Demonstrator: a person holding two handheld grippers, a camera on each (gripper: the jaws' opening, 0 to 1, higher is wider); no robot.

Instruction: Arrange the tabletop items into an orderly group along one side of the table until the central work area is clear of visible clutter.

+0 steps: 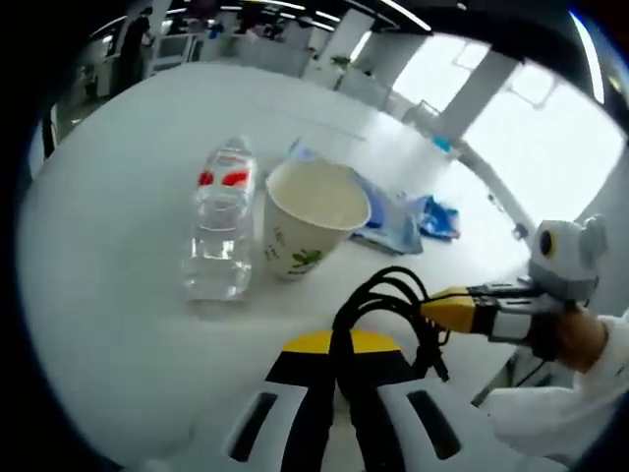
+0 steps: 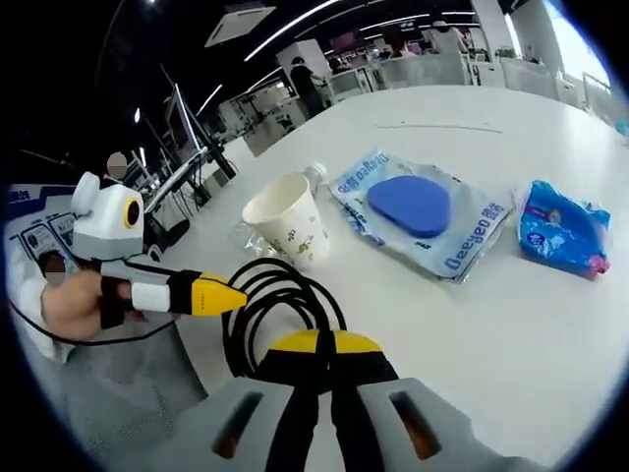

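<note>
4 items lie on the white table (image 2: 550, 344): a clear water bottle (image 1: 221, 231) on its side, a paper cup (image 1: 305, 221) standing just right of it, a flat packet with a blue pad (image 2: 418, 211), and a small blue packet (image 2: 562, 234) further right. They sit loosely near each other in mid-table rather than in a row along 1 edge, so I judge the arranging barely started, with all 4 left to place.

Both tongs are clenched: the left gripper (image 1: 339, 433) and the right gripper (image 2: 324, 423) each show jaws pressed together, with a looped black cable (image 2: 275, 305) between or just past them; whether they pinch it I cannot tell.

An open office with desks, ceiling strip lights and bright windows lies beyond.
</note>
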